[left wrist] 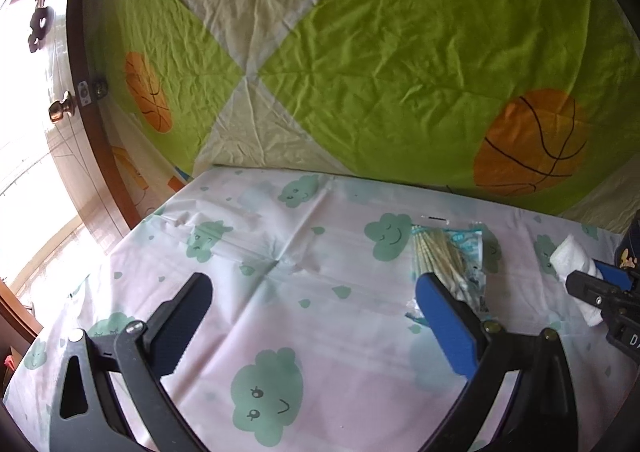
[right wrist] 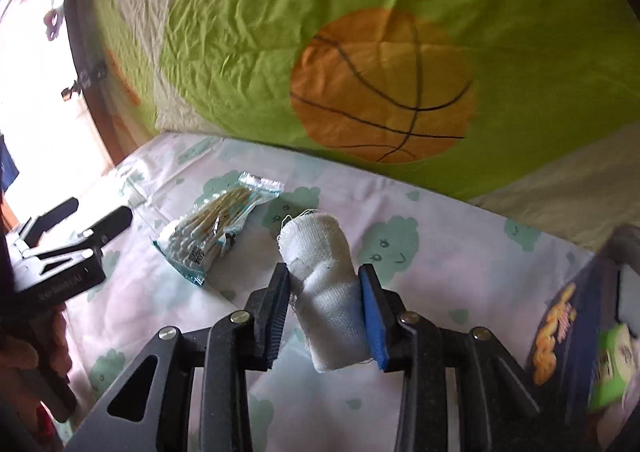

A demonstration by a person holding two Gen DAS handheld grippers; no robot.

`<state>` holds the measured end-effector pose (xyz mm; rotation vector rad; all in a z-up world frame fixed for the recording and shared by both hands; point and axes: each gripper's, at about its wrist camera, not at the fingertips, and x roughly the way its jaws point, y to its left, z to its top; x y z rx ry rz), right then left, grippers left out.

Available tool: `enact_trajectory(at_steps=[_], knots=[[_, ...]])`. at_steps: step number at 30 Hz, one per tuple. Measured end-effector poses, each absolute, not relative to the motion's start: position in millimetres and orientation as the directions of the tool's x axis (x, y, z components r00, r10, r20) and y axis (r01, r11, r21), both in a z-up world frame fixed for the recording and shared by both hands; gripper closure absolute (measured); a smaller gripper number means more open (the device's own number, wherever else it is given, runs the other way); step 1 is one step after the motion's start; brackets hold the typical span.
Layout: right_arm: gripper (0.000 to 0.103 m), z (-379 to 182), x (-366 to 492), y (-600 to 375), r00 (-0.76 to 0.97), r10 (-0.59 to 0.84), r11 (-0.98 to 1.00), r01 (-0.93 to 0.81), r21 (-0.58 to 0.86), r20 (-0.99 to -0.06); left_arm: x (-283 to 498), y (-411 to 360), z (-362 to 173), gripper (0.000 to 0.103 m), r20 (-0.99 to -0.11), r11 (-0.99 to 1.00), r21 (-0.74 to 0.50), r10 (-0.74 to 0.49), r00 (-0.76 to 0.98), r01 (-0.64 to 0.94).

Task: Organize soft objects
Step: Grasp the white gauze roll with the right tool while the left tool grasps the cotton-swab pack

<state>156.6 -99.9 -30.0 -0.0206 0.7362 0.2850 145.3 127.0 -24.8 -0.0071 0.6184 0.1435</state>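
My right gripper (right wrist: 325,284) is shut on a white gauze bandage roll (right wrist: 320,256), held just above the cloud-print tablecloth (right wrist: 440,276); the roll sticks out past the fingertips. It also shows in the left wrist view (left wrist: 570,252) at the far right. A clear bag of cotton swabs (right wrist: 212,228) lies on the cloth to the left of the roll. In the left wrist view the swab bag (left wrist: 450,256) lies just beyond my right fingertip. My left gripper (left wrist: 316,292) is open and empty above the cloth.
A green and cream sheet with basketball prints (left wrist: 400,51) hangs behind the table. A dark blue storage box (right wrist: 580,312) with a cartoon print stands at the right edge, with a green packet (right wrist: 612,368) inside. A wooden door and knob (left wrist: 60,111) are at the left.
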Motion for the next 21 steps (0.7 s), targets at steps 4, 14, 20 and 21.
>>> enact_trajectory(at_steps=[4,14,20,21], knots=[[0.066,-12.8,111.7,-116.9,0.799,0.209,0.978,-0.168,0.125,-0.563,154.0,102.6,-24.9,0.000,-0.613,1.000,-0.010,0.017,0.790,-0.030],[0.065,-9.4,68.2,-140.7,0.896,0.092,0.993,-0.051,0.104,-0.435,218.8,53.6,-42.7,0.020,-0.725,0.994,0.110,0.079,0.684,0.001],[0.065,-12.0,71.8,-126.4,0.890,0.109,0.993,-0.084,0.077,-0.442,224.2,51.2,-54.0,0.024,-0.744,0.994,0.104,0.059,0.666,0.029],[0.065,-12.2,71.1,-125.1,0.891,0.111,0.994,-0.088,0.071,-0.441,224.3,50.1,-54.3,0.029,-0.744,0.994,0.107,0.055,0.666,0.037]])
